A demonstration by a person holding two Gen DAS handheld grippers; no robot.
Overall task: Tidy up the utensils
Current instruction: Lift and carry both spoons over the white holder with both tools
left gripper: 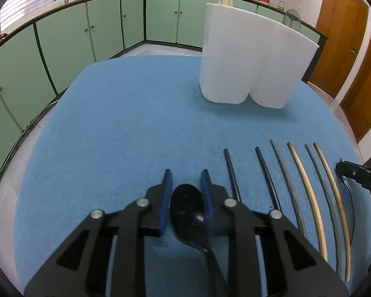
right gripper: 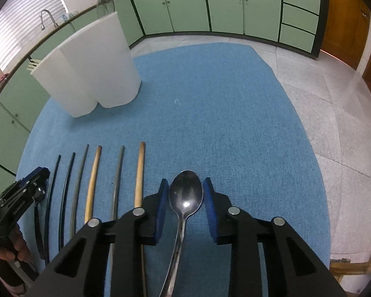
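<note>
I see the blue felt-covered table (left gripper: pixel 136 113) first, with the tall white two-lobed plastic holder (left gripper: pixel 249 61) standing toward two o'clock in my left view and ten o'clock in my right. Six thin chopsticks, black, grey and pale wood (right gripper: pixel 94 180), lie side by side between my two tools.

My left gripper (left gripper: pixel 185 185) straddles the bowl of a black plastic spoon (left gripper: pixel 188 208); its blue pads look closed against the bowl's edges, so I read it as clamped. My right gripper (right gripper: pixel 185 190) brackets a shiny steel spoon (right gripper: pixel 185 195) with narrow gaps at both sides, so it is not gripping yet.

To do this well, I'd centre the right pads on the bowl's widest part, close squarely, then lift straight.

Both spoon handles run under the tool bodies, and the holder's inside is hidden.
</note>
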